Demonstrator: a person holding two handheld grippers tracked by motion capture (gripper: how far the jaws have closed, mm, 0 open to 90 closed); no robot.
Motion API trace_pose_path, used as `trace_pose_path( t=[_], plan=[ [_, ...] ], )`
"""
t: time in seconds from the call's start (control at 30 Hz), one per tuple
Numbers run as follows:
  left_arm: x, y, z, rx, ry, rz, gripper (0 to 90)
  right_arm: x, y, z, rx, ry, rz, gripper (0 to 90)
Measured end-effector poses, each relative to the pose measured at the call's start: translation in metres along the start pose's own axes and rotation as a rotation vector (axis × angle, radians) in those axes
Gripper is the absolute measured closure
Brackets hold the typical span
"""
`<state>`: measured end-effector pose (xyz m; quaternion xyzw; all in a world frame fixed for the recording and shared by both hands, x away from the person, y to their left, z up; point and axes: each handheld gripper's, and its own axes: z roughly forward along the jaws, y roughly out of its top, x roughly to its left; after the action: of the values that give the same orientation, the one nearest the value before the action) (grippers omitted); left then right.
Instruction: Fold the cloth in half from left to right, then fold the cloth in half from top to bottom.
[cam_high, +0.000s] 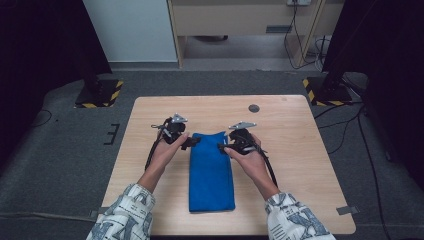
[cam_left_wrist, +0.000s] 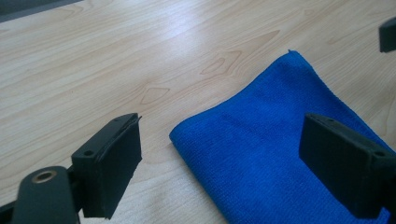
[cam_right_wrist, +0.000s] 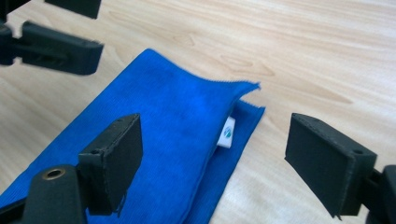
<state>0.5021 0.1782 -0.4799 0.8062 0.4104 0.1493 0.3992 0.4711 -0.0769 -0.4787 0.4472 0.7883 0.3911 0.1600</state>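
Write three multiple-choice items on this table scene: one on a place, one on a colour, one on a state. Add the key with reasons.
1. Where does the folded cloth lie?
A. between the two grippers
B. on the floor
C. at the table's far left corner

2. What colour is the cloth?
A. red
B. blue
C. white

3. How do the left gripper's jaws stand?
A. shut on the cloth
B. open, holding nothing
C. shut on a cable

Key: 1 A, the left gripper and right gripper flank its far end on the table; 2 B, blue in every view; 3 B, the jaws stand apart above the cloth.
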Motion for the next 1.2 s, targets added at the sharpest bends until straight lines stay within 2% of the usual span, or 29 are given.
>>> trace_pose_path(
  t=[0.17,0.5,0.57,0.73,1.0,1.2],
  plan=[
    [0.001,0.004,-0.005,-0.022,-0.001,-0.007,12.7,-0.001,0.009,0.002,-0.012,-0.002,-0.003,21.2],
    [0.003,0.010,-0.012,-0.031,0.001,-0.003,14.7,-0.007,0.020,0.005,-0.010,-0.026,-0.020,26.1],
    [0.006,0.011,-0.009,-0.026,0.008,-0.003,16.1,-0.009,0.021,0.009,0.005,-0.024,-0.021,26.5],
    [0.010,0.007,0.002,-0.018,-0.011,-0.024,17.7,-0.014,0.022,0.019,0.021,-0.035,-0.028,27.8],
    [0.014,0.003,0.012,0.000,-0.028,-0.038,24.0,-0.023,0.025,0.036,0.030,-0.022,-0.010,35.6],
    [0.018,-0.001,0.017,0.021,-0.017,-0.056,27.0,-0.023,0.028,0.045,0.034,-0.024,0.002,39.5]
  ],
)
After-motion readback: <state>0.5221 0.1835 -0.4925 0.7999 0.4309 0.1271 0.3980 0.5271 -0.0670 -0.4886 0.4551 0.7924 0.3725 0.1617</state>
